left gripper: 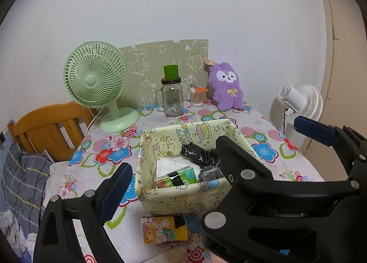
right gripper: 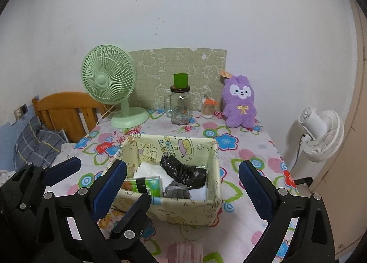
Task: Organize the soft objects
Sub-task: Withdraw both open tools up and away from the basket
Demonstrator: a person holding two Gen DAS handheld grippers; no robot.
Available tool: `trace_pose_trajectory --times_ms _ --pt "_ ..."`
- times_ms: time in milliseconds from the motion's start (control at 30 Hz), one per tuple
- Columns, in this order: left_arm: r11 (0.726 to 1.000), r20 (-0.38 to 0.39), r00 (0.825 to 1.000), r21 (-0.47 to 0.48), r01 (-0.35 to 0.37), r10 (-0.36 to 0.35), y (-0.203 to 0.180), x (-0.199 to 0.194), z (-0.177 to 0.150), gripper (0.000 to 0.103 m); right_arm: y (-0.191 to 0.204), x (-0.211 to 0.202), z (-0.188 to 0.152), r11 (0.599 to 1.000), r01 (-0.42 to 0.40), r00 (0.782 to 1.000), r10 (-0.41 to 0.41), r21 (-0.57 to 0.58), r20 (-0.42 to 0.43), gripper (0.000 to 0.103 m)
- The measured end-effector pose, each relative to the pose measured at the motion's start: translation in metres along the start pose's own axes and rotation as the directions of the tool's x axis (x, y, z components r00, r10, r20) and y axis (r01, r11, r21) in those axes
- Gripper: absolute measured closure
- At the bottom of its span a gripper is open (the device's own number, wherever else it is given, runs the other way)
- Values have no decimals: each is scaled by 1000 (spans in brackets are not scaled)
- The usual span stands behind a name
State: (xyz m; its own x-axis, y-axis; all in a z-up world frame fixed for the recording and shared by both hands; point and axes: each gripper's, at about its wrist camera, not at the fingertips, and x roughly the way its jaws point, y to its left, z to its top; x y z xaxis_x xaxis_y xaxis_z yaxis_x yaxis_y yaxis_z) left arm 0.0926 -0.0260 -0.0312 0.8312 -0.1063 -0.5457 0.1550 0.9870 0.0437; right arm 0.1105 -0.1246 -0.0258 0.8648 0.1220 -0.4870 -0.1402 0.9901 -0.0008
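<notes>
- The right gripper [right gripper: 182, 187] stands with its blue-padded jaws spread wide to either side of the near half of the yellow fabric box [right gripper: 174, 211], gripping nothing; the pads clear the box walls.
- The left gripper [right gripper: 94, 196] is open too, empty, at the box's left near corner; in its own view one blue pad [left gripper: 117, 190] shows left of the box.
- The box sits in the middle of the tabletop [right gripper: 247, 155], on a flowered cloth.
- Inside it lie a crumpled black plastic bag [right gripper: 183, 172] toward the far right, a green tissue pack [right gripper: 143, 185] against the near left wall, a grey pouch [right gripper: 177, 190] at the near wall and white folded cloth [right gripper: 149, 170] beneath.
- A purple plush rabbit [right gripper: 239, 102] sits upright at the far right corner of the tabletop, well apart from the box.
- Along the far edge stand a green desk fan [right gripper: 110, 79] at the left, a glass jar [right gripper: 180, 107] with a green cup on its lid, and a small tub of cotton swabs [right gripper: 208, 108].
- A cartoon-printed packet [left gripper: 164, 228] lies near the front edge, just before the box.
- A white fan [right gripper: 321, 134] stands off the table's right side.
</notes>
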Motion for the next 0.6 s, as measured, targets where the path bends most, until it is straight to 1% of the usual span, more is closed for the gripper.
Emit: trace_pose_trajectory --times_ms 67,267,367,600 --pt "1000 14 1000 5 1 -1 -1 -7 -1 7 0 -8 -1 1000 6 1000 -6 5 22 0" --pt "1000 44 999 3 17 -17 -5 -24 -4 5 1 -27 -4 1000 0 999 0 11 42 0" --pt "1000 64 998 -7 -8 9 -5 -31 -6 1 2 -37 -6 1000 5 998 -6 6 56 0" --pt "1000 73 997 -13 -8 9 -6 -43 -12 0 2 -52 -13 1000 -18 998 17 8 62 0"
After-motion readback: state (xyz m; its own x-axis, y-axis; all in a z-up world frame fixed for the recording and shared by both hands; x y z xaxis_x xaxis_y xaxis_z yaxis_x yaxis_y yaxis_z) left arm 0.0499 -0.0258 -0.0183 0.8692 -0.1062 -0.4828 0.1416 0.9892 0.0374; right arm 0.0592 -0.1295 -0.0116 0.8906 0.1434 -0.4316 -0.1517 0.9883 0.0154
